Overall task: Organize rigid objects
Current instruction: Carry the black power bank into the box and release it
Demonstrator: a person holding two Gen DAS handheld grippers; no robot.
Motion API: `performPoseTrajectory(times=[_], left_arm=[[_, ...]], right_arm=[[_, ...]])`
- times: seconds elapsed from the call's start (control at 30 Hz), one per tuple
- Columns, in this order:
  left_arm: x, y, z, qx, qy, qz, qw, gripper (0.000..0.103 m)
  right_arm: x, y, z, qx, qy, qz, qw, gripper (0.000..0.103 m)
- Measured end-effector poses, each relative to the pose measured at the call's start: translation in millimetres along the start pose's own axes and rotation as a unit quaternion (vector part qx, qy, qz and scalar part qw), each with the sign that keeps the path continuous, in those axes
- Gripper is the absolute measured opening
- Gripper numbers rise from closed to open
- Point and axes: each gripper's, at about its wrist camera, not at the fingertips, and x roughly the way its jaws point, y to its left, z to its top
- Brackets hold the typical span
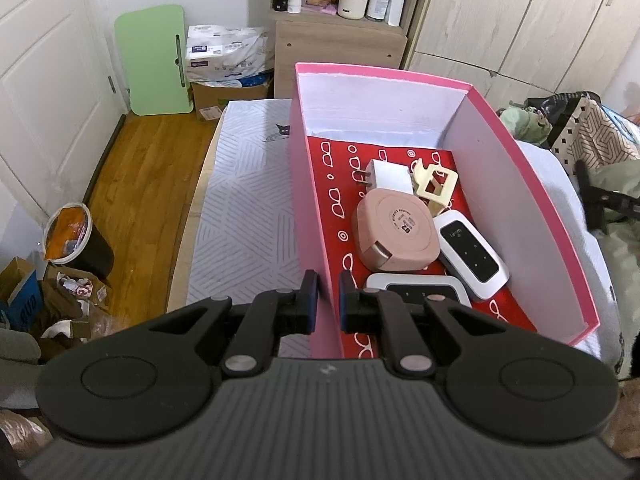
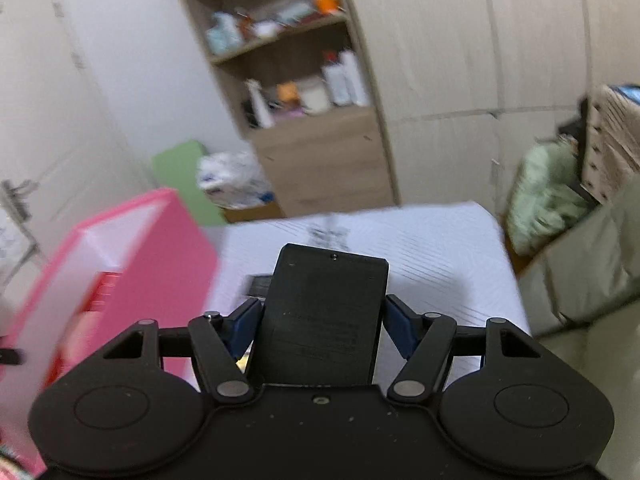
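From my left wrist camera I look down into the pink box [image 1: 540, 208], which sits on the pale patterned bedcover [image 1: 244, 200]. My left gripper [image 1: 328, 292] is clamped on the box's near left wall, one pad outside it and one inside, the jaws almost together with only the thin cardboard between them. Only this view shows what the box holds. On its red patterned floor lie a white plug [image 1: 386, 174] toward the back, a cream clip [image 1: 434, 184] just beside it on the right, a round pink case [image 1: 396, 236] in the middle touching both, and a white-and-black device [image 1: 472, 254] leaning against the case on the right. A second white-and-black device [image 1: 420, 286] lies nearest me, partly hidden behind my gripper's finger. Beyond the bed I see a wooden shelf unit [image 1: 340, 12] with bottles and jars, a green board [image 1: 154, 60] against the wall, and a bin [image 1: 76, 240] on the wood floor.

From my right wrist camera everything past the gripper is blurred. My right gripper [image 2: 320, 320] holds a flat black block [image 2: 324, 320] upright between its blue pads, the jaws standing wide and pressing its two sides. This block does not appear in the left view. The pink box [image 2: 152, 280] is at the left here, side on, its contents not readable. The bedcover [image 2: 440, 256] lies ahead, the shelf unit [image 2: 304, 92] behind it.
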Motion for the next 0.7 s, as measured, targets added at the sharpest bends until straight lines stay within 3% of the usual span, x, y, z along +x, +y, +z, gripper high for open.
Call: performPoseTrajectory(times=[0.17, 0.33, 0.53, 0.7], left_arm=[[-0.5, 6.9, -1.5, -0.017, -0.004, -0.011, 0.9998, 0.009], [-0.3, 7.0, -1.1, -0.014, -0.003, -0.008, 0.9999, 0.009], [-0.3, 4.3, 1.5, -0.001, 0.004, -0.006, 1.0000, 0.009], [-1.0, 4.7, 1.1, -0.003, 0.004, -0.010, 0.9999, 0.009]], right_arm=[[-34.4, 46.7, 0.8, -0.043, -0.030, 0.111, 0.992, 0.071], [-35.9, 96.7, -5.2, -0.097, -0.012, 0.192, 0.976, 0.071], [-17.5, 144.4, -16.3, -0.160, 0.029, 0.218, 0.962, 0.071], [11.3, 160.7, -22.0, -0.207, 0.073, 0.160, 0.962, 0.071]])
